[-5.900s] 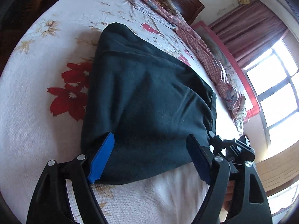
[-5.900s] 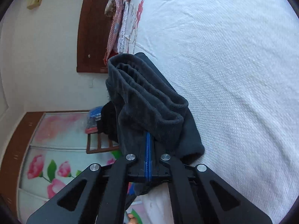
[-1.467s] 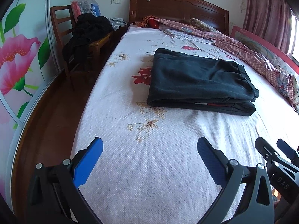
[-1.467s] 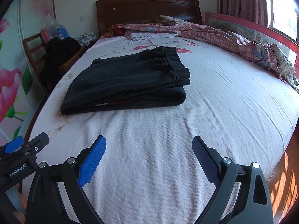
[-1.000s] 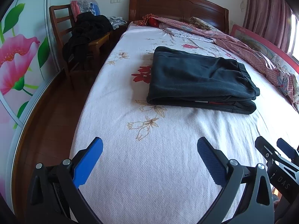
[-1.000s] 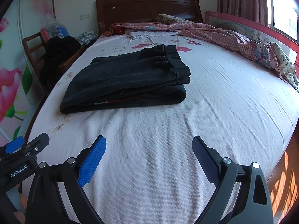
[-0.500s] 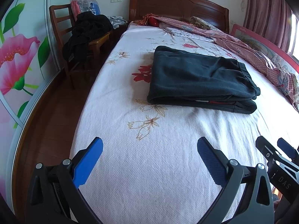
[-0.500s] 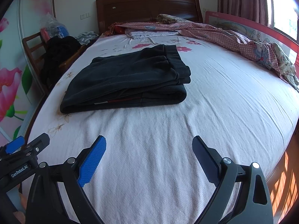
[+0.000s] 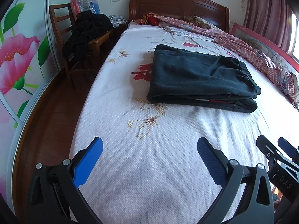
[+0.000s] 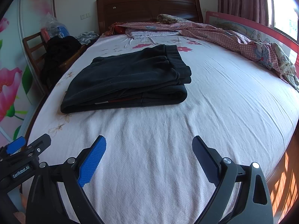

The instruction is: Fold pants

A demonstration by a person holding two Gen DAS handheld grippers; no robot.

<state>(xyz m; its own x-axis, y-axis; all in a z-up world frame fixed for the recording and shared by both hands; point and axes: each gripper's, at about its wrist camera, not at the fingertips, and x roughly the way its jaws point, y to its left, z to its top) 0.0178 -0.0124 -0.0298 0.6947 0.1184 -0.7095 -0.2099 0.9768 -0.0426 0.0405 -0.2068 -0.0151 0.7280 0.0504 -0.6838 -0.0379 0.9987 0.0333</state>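
The pants (image 9: pixel 201 78) now lie folded in a flat stack on the bed (image 9: pixel 158 168), released at 12 o'clock, well apart from both tools. The left hand-held gripper (image 9: pixel 149 153) and right hand-held gripper (image 10: pixel 149 149) have drawn back, wide and empty; folding looks finished.

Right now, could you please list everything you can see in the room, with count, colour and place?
pants: one, dark, folded in a flat stack on the bed
bed sheet: one, white with red and tan flowers, covers the mattress
headboard: one, dark brown wood, far end of the bed
checked blanket: one, pink-red, bunched along the far side by the rail
bed rail: one, red-framed, window side
chair: one, brown wood, beside the bed
dark clothes: one pile, black, on the chair
curtain: one, maroon, by the window
left tongs: blue pads, open, over the near sheet
right tongs: blue pads, open, over the near sheet
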